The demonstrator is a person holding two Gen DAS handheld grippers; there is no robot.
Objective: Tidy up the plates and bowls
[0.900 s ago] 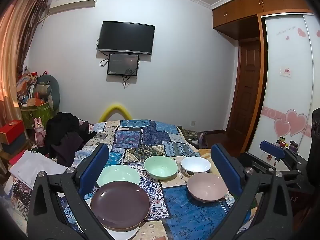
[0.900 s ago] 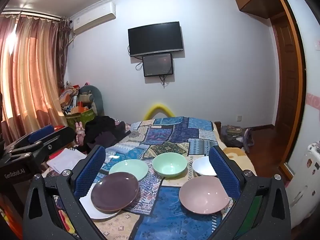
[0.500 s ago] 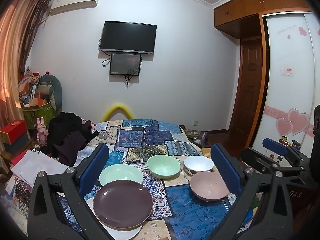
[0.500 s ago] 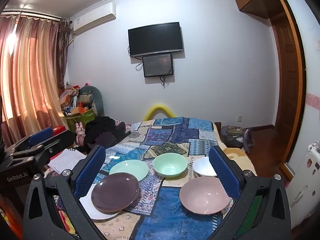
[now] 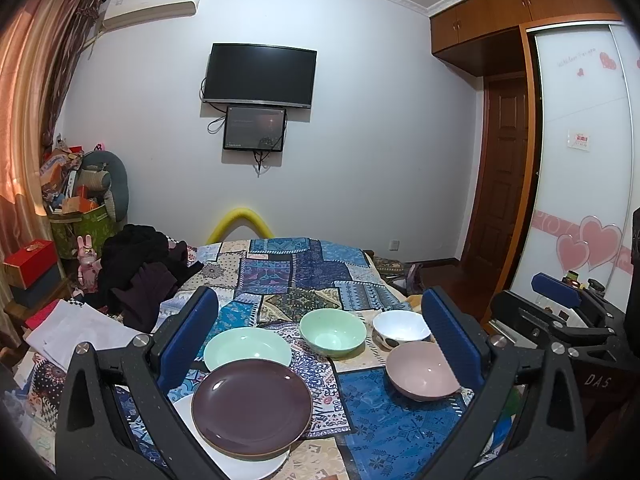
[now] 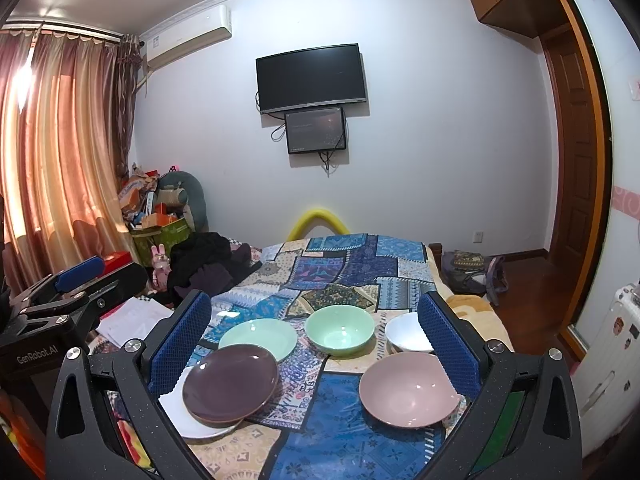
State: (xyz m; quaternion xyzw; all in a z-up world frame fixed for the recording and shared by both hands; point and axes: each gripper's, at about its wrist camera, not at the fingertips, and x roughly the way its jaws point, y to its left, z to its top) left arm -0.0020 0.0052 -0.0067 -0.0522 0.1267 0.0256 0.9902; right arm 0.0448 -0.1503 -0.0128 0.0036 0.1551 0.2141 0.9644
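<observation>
Six dishes: three plates and three bowls lie on a patchwork cloth, none of them held
Left gripper: jaws spread fully wide and empty, hovering over the near edge of the spread; blue pads frame the dishes without touching any
Right gripper: jaws likewise at full spread, gripping nothing, poised above the same near edge
Nearest, left side: one purple plate sits on top of one white plate, whose rim shows beneath it at the front and left
Nearest, right side: one pink bowl stands upright on a blue patch of the cloth, apart from the plates
Middle row, left: one pale green plate lies just behind the purple plate, its near rim tucked under the purple one's far rim as seen from the wrist views
Middle row, centre: one pale green bowl stands upright between the green plate and the white bowl
Middle row, right: one white bowl with dark spots on its outer wall stands just behind the pink bowl
Beyond the dishes: a heap of dark clothes on the left of the cloth and white papers beside it
Far wall: one dark television with one smaller screen mounted just below it, and one air conditioner high at the left
</observation>
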